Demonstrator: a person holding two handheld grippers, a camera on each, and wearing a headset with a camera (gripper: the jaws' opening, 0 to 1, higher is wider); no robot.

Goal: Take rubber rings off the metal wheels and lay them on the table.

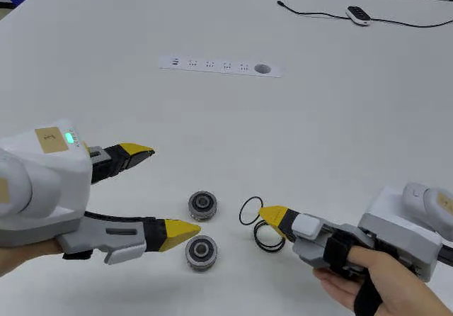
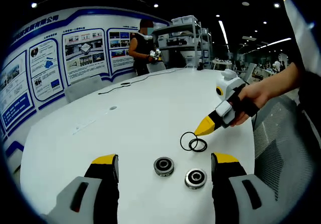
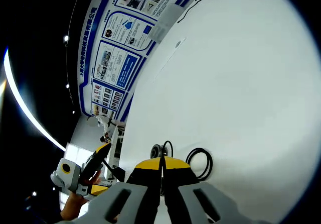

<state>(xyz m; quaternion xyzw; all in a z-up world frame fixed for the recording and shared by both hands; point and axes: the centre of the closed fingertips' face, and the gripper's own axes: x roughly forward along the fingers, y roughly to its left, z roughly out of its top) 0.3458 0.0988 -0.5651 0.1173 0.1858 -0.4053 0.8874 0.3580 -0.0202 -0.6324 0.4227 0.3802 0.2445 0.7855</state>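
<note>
Near wheel (image 1: 201, 252) and far wheel (image 1: 202, 205): small grooved metal discs with bright rims and dark centres, lying flat on the counter (image 1: 297, 132), close together but apart. Judged dense, rigid and smooth, so apt to slide on the matte white top. They are best clamped across the rim from two opposite sides. Whether a ring sits in either groove is too small to tell.

Left hand-held gripper (image 1: 159, 188): jaws spread wide and holding nothing, yellow tips on either side of the wheels. One tip is just beside the near wheel.

Right hand-held gripper (image 1: 272, 213): jaws closed to a single yellow point, which lies between the lone ring (image 1: 241, 212) and the stacked rings (image 1: 268, 250). It meets the lone ring's edge, and whether it pinches the thin cord cannot be told.

The rings are thin black rubber loops of round section, already off the wheels and flat on the counter, to the right of them. Judged almost weightless, soft and stretchy, with some grip. A ring in a groove would probably need hooking at one spot on its outer edge and rolling over the rim. Pulled taut, it might snap back or flick away.

Further off lie a flat white power strip (image 1: 219, 66) and a thin dark cable (image 1: 311, 13).
</note>
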